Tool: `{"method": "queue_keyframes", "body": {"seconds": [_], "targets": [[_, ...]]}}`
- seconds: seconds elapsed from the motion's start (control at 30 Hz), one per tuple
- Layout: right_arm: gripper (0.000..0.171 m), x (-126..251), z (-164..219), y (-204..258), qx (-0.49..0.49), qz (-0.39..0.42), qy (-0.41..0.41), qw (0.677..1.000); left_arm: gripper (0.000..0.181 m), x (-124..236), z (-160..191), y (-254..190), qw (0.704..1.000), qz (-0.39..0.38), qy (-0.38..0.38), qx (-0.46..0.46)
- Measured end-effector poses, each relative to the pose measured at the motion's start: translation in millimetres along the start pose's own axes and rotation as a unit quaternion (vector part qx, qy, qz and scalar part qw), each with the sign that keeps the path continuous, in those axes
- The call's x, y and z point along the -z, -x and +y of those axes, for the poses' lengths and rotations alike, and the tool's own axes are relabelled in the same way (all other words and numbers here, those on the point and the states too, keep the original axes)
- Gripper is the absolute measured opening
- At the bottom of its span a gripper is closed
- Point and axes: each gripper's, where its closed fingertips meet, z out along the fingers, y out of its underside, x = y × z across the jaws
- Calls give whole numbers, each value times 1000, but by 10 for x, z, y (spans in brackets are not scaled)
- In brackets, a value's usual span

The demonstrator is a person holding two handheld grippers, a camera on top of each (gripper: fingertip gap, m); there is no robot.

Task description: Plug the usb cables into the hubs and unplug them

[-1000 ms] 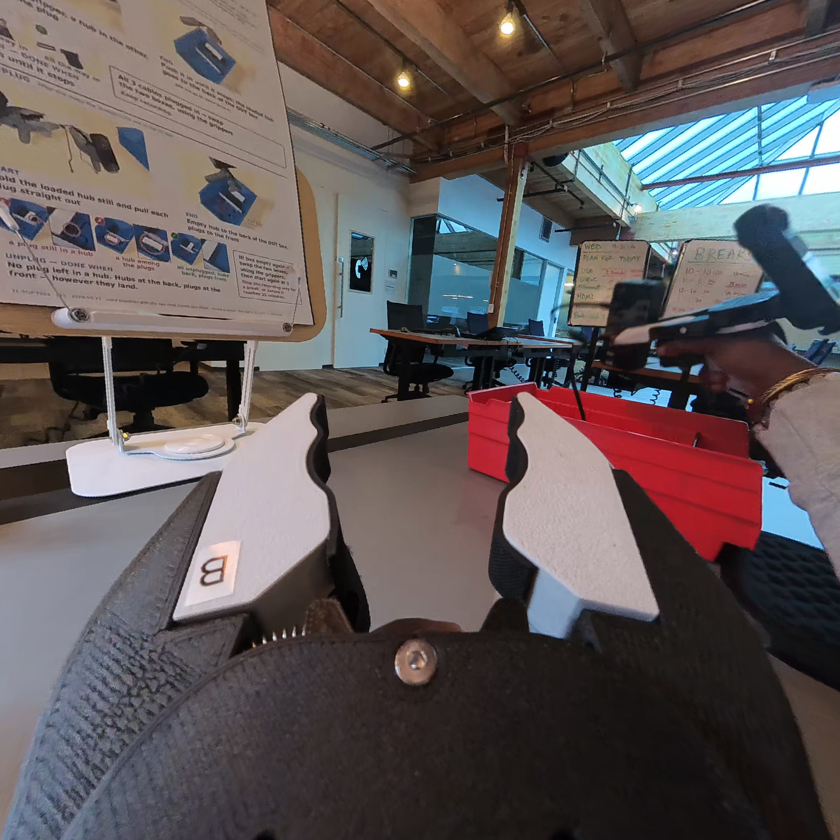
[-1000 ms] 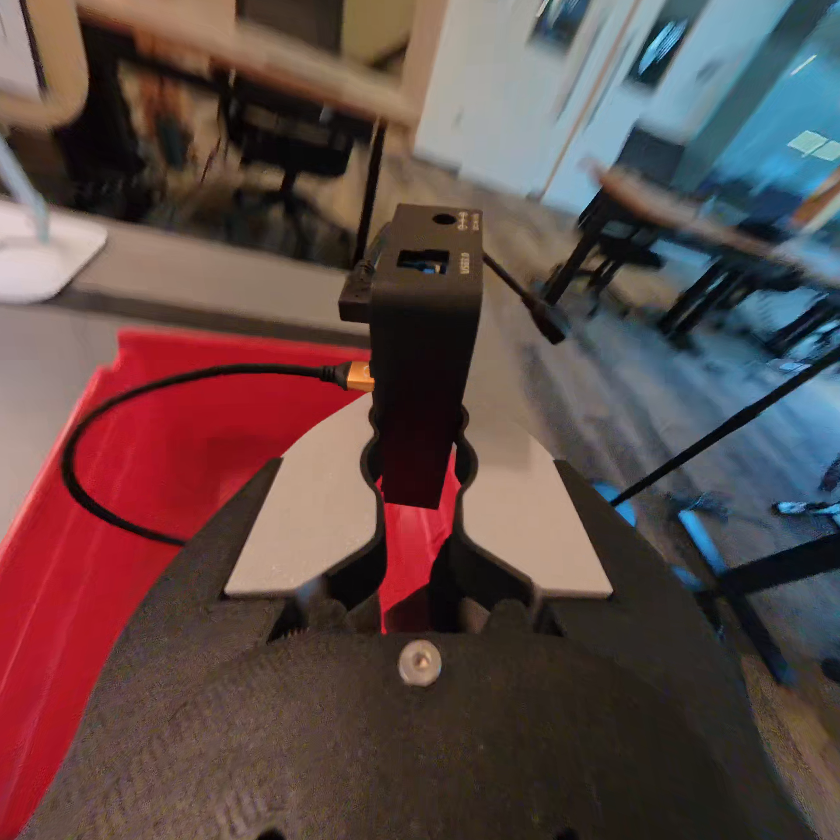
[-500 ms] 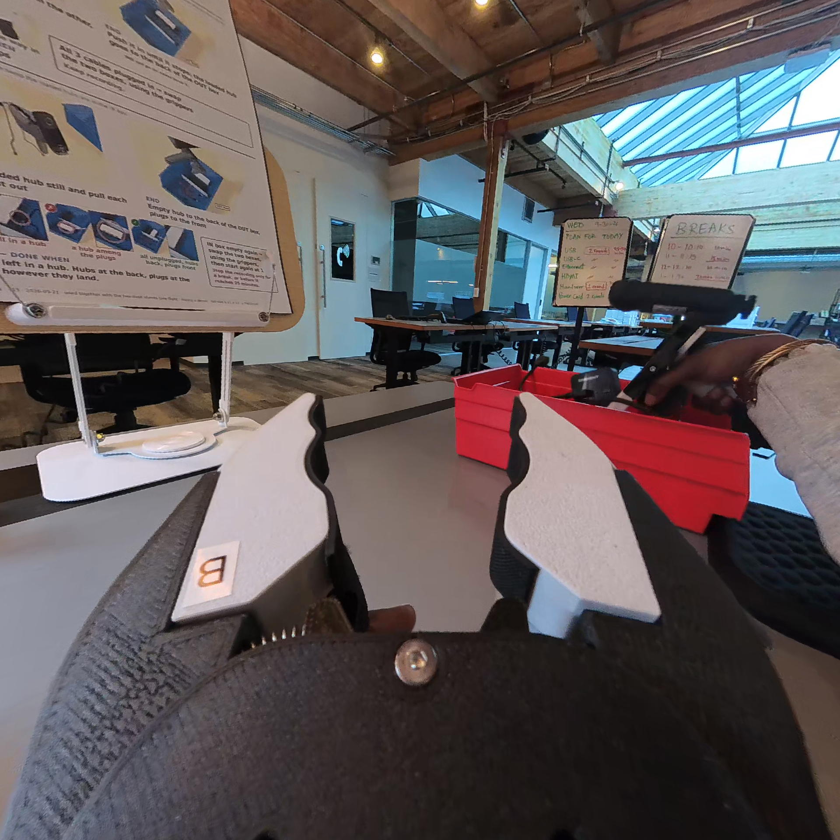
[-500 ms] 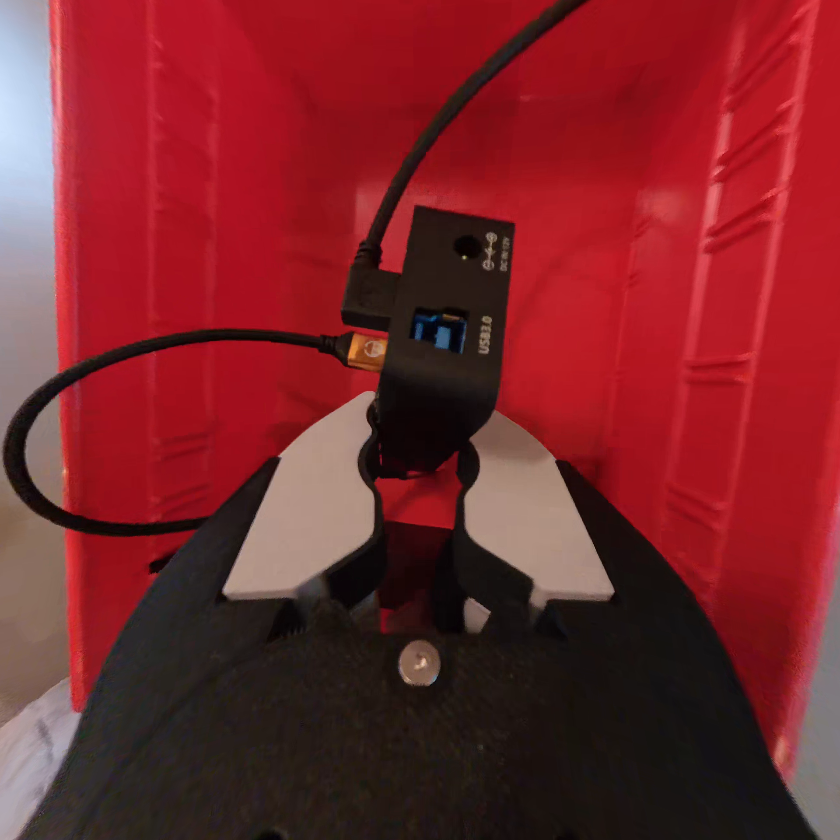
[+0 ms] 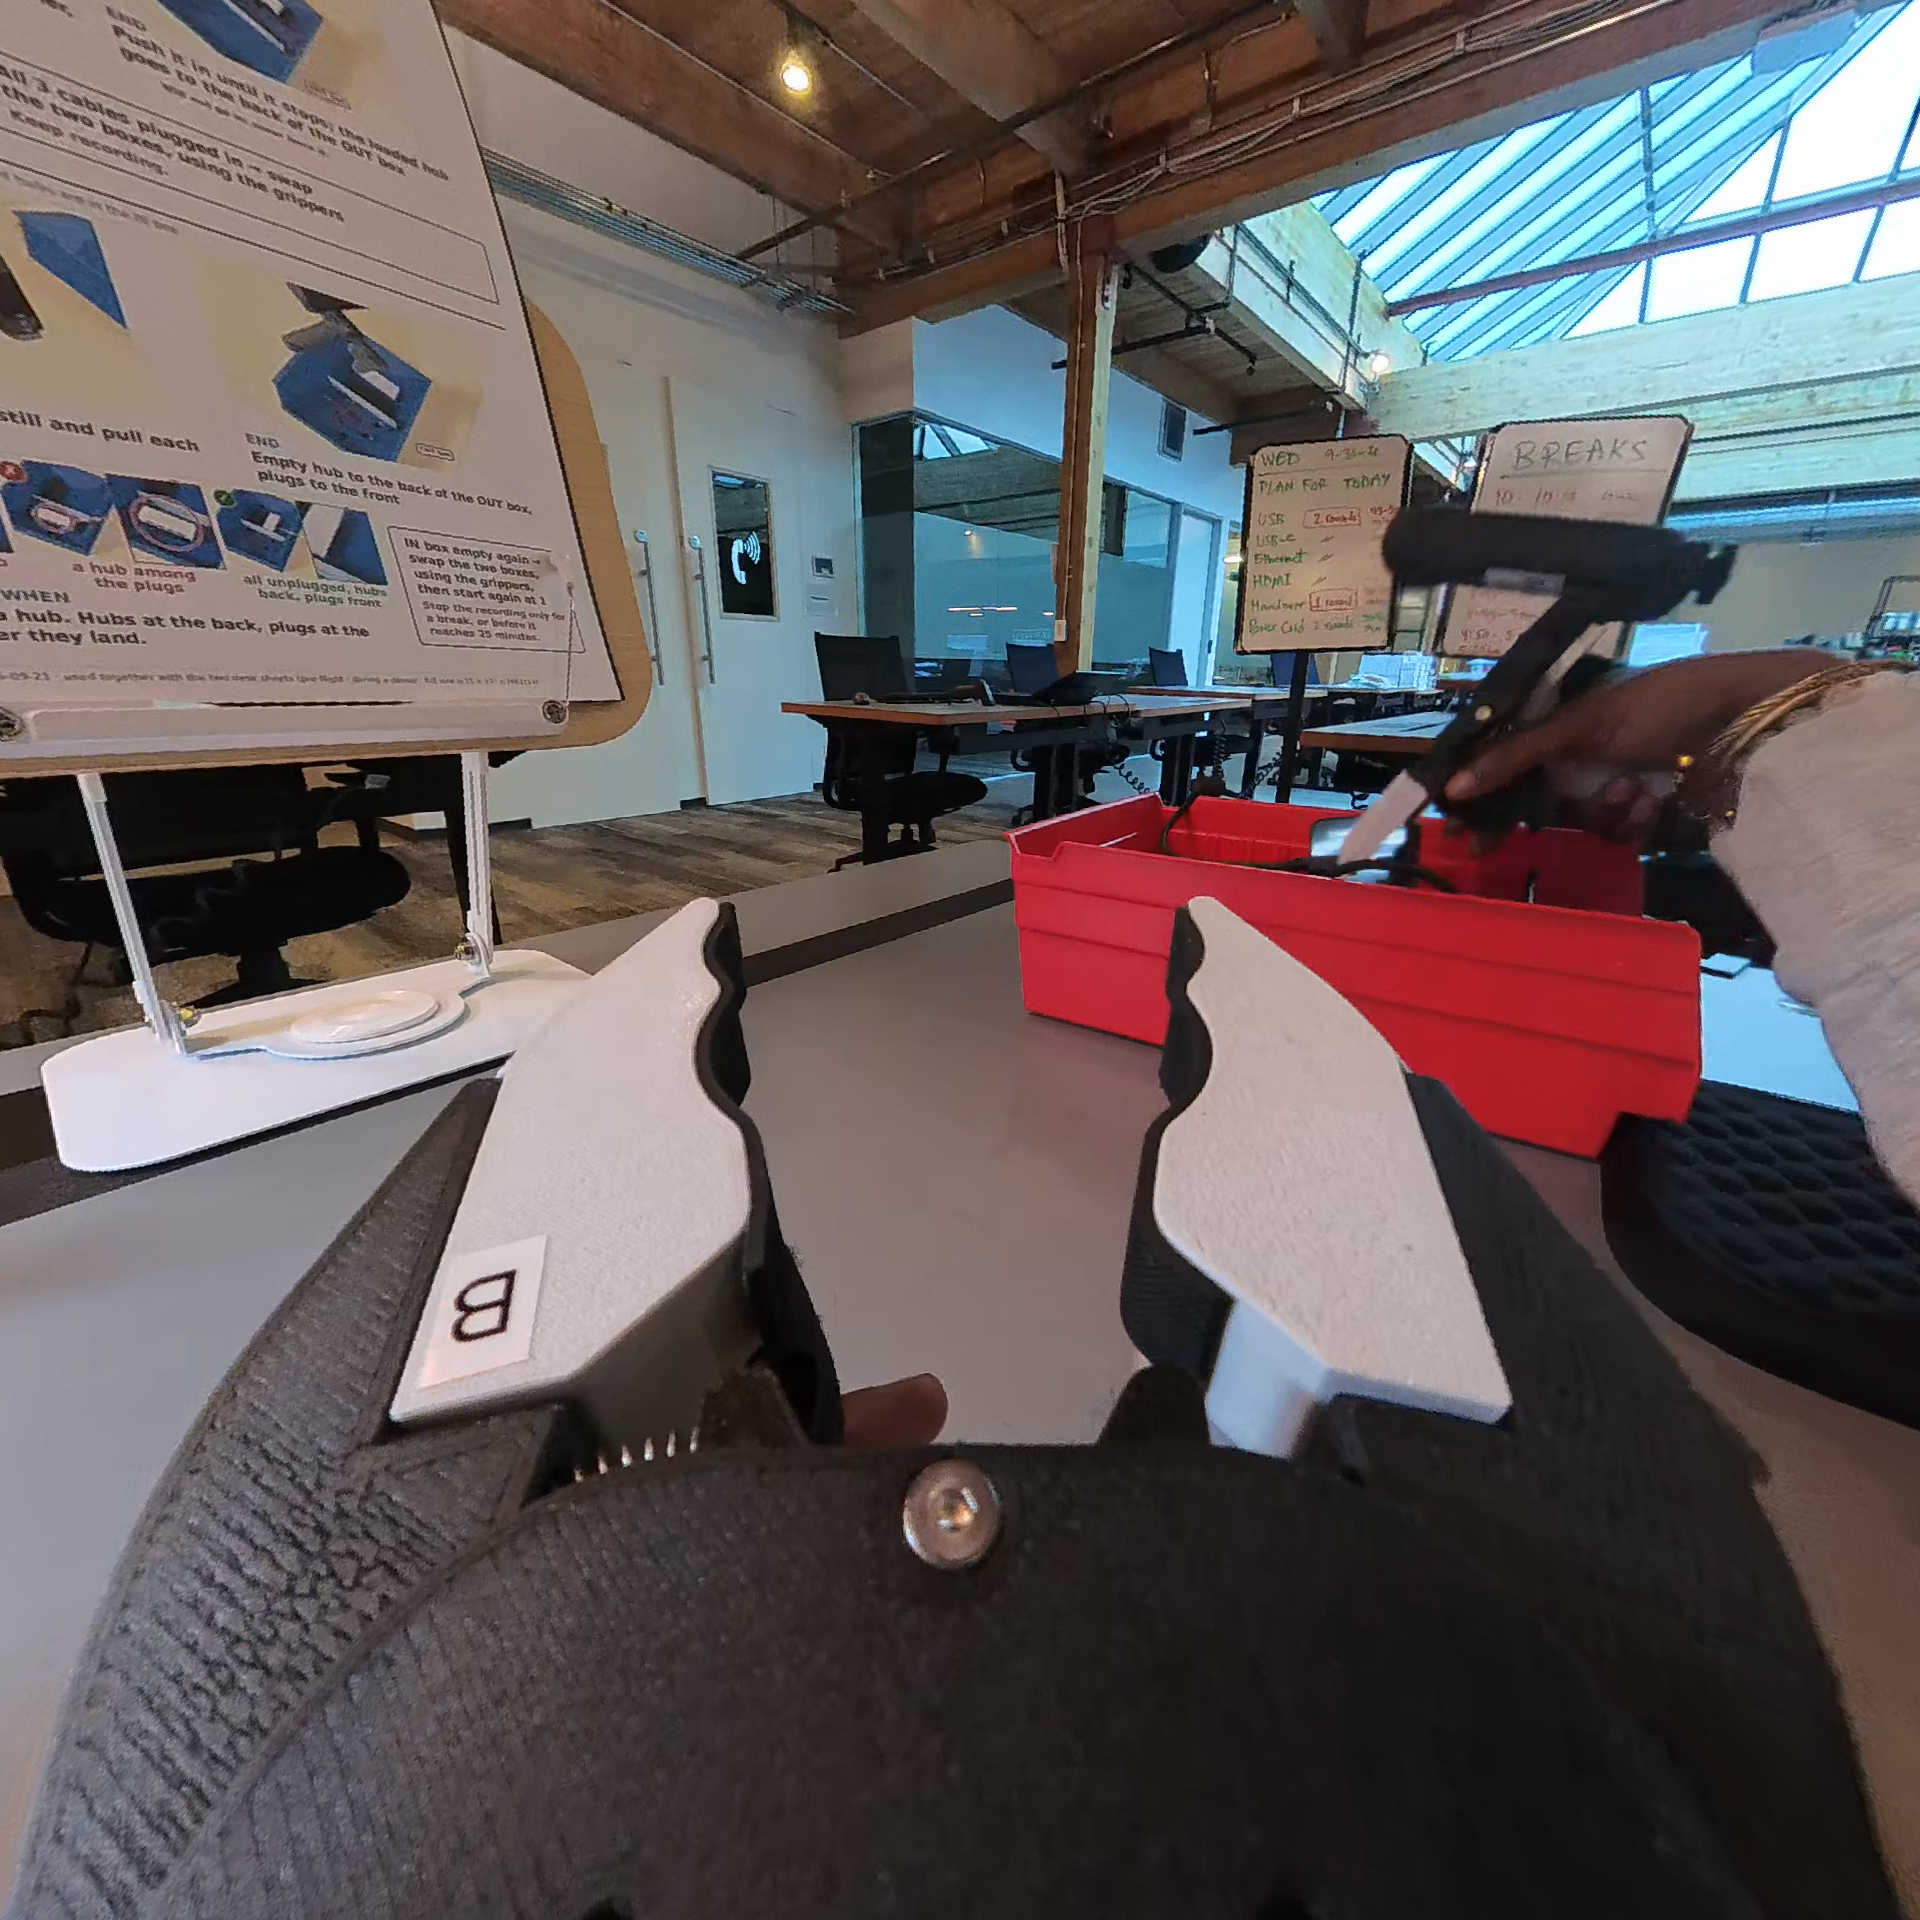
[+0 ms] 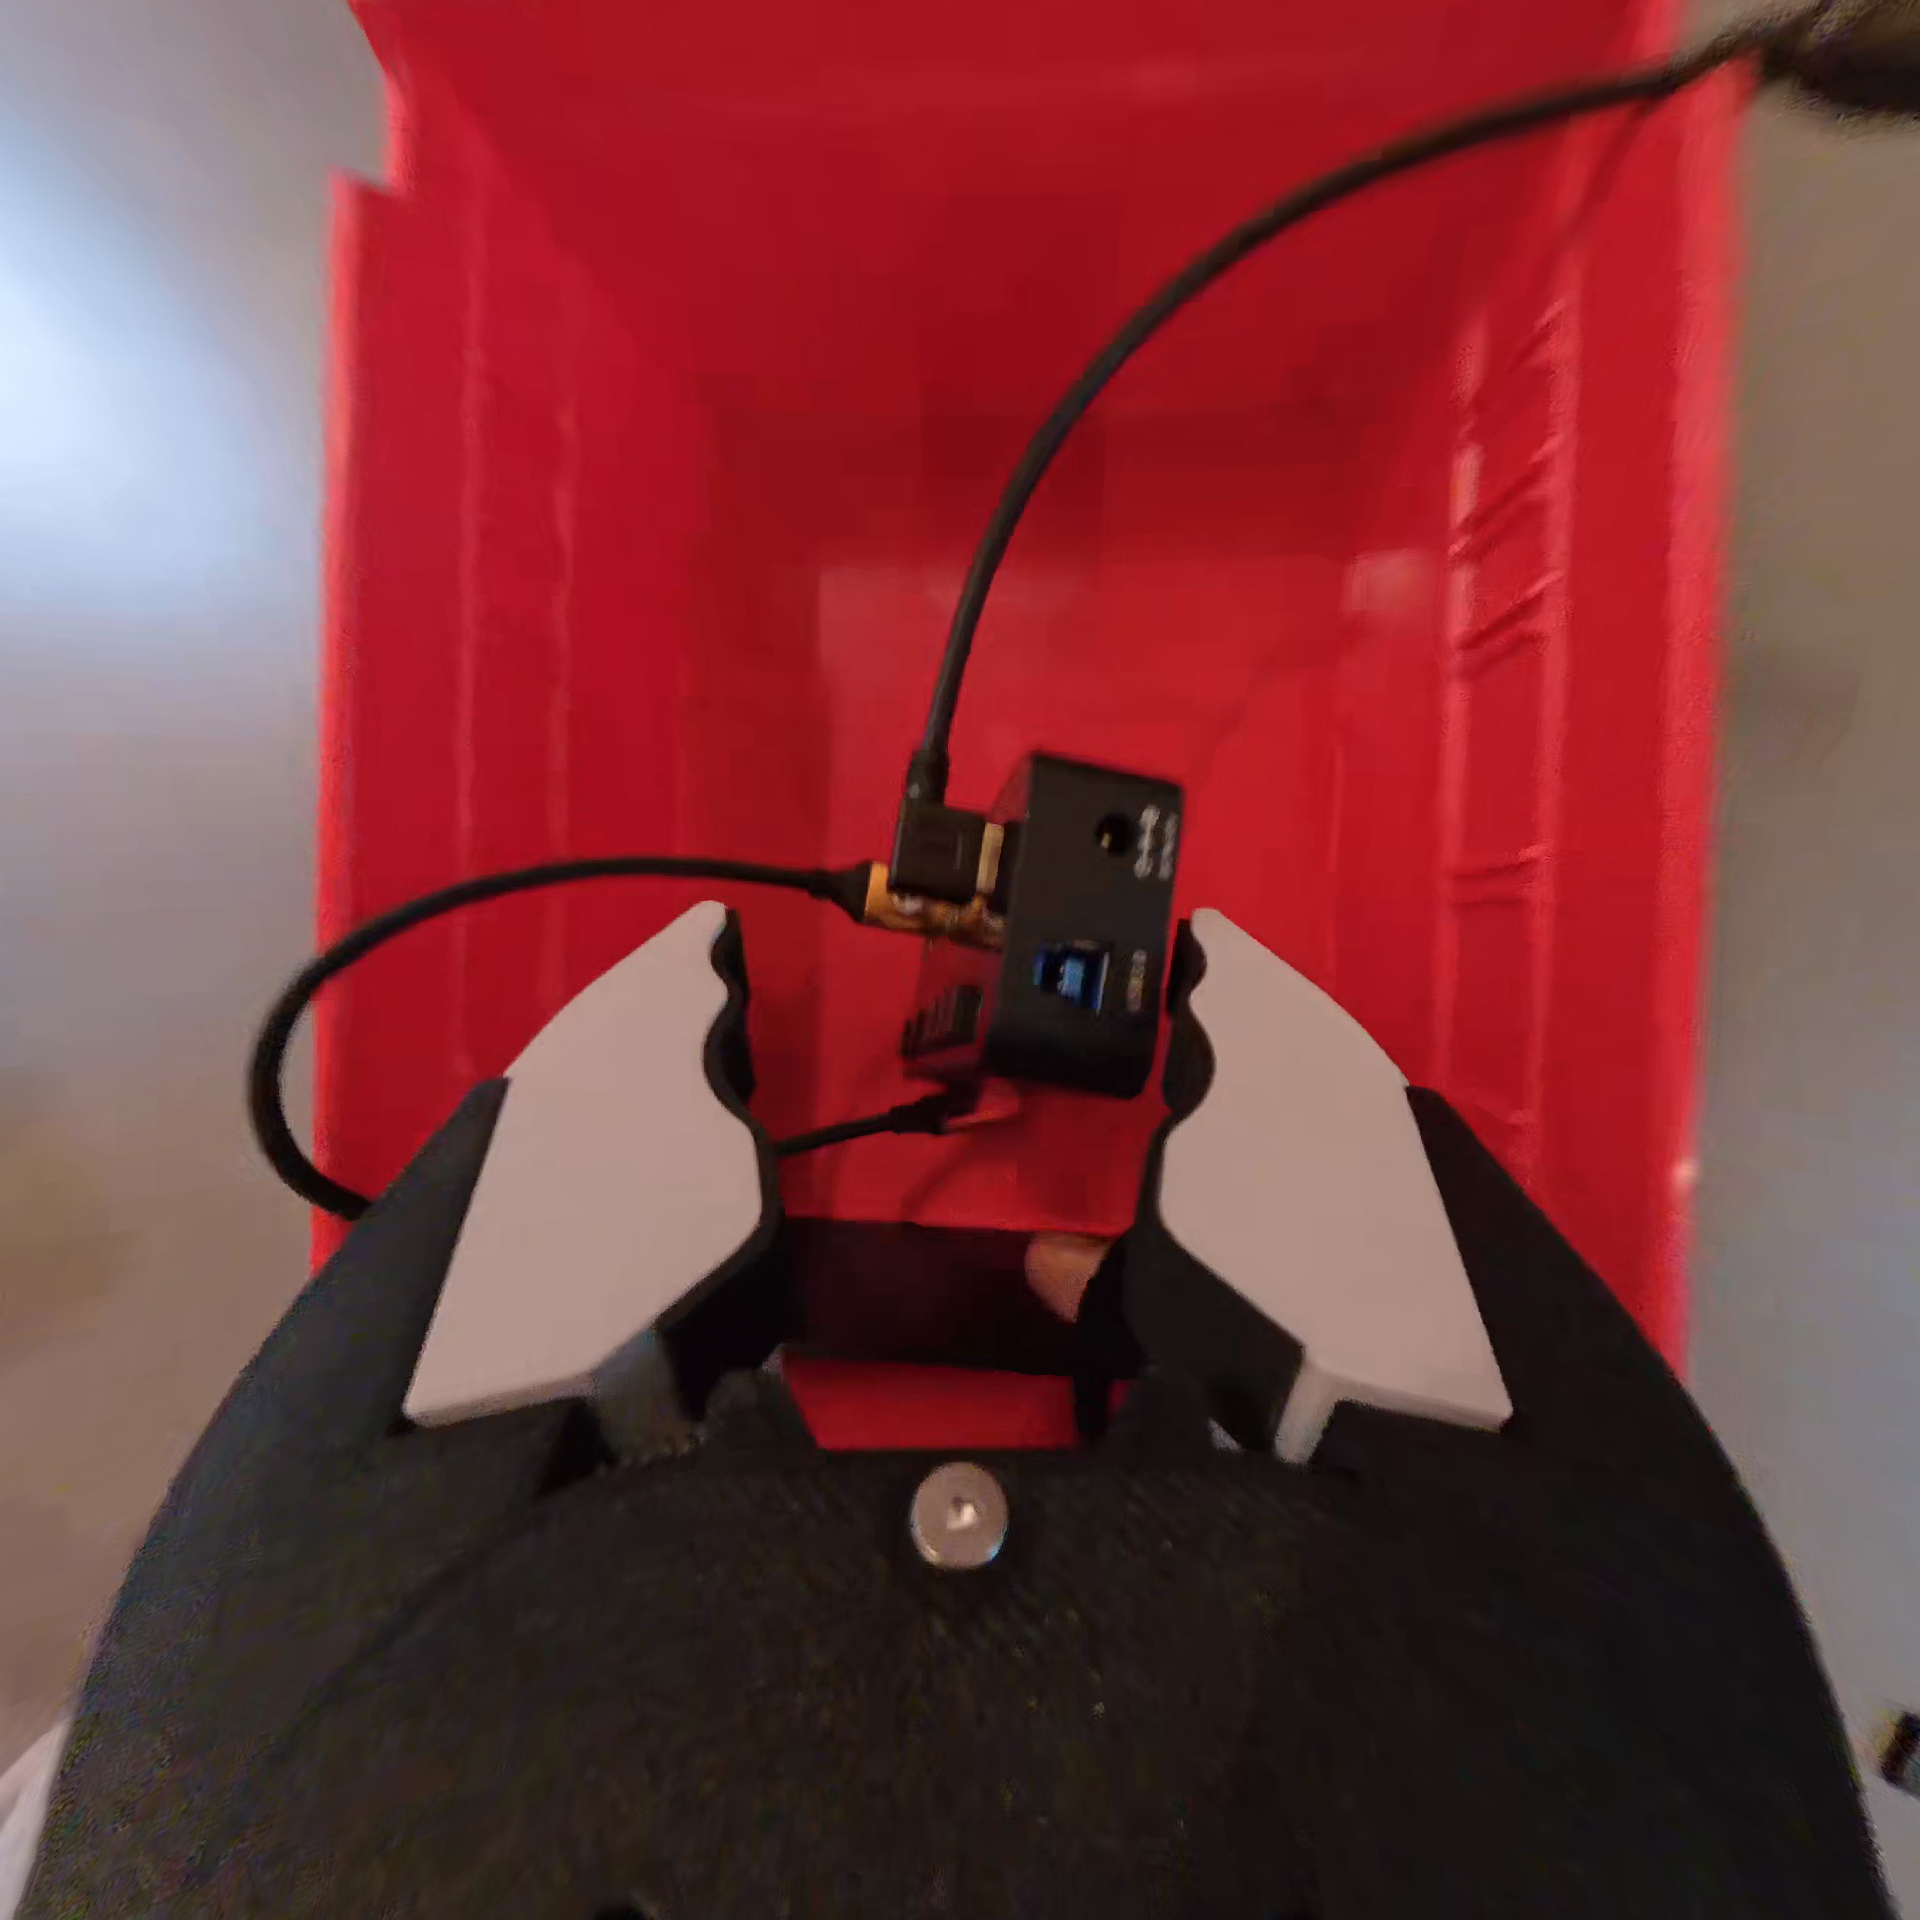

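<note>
Two grippers stand wide apart and empty: the right gripper (image 6: 956, 935) above the red bin (image 6: 1351, 436), the left gripper (image 5: 951, 935) beside it. Inside lies the hub (image 6: 1081, 935), cables (image 6: 1039, 468) attached; they may snag during withdrawal.

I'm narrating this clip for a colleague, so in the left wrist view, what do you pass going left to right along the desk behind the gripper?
White stand base under the instruction board → the left gripper, open over the grey desk → red bin → the right gripper reaching into the bin → black mesh pad.
</note>
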Motion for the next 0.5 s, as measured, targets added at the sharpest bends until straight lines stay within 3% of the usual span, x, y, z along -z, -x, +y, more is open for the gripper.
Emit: {"method": "queue_keyframes", "body": {"seconds": [0.2, 0.5], "targets": [[65, 370, -562, -189, -6, 62, -197, 978, 78, -5, 29, -7, 1000, 2, 6, -1], [48, -199, -267, -606, 10, 209, -29, 977, 78, -14, 70, -31, 1000, 9, 19, -4]]}}
